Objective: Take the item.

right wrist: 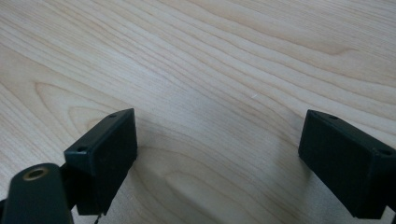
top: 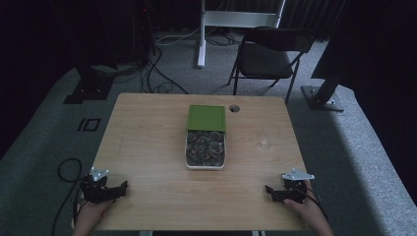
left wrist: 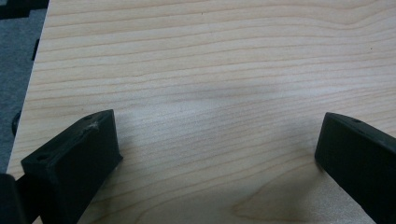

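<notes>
Resting at the lower corners of the high view: left gripper (top: 114, 189), lower left, and right gripper (top: 275, 191), lower right, each held in a hand on the wooden table (top: 147, 142). Jaws of both stand wide apart, bare wood grain between them, nothing held.

Item, centre of frame: white tray (top: 205, 166) of dark, mixed small pieces, too small to tell what. Item, touching its far end: flat green lid (top: 206, 117), lying over that end.

Step, by judgement: start position, work not begun; both grippers well apart from the tray. Next move likely calls for a reach up-frame toward centre, jaws kept spread until they straddle the lid or tray rim.
</notes>
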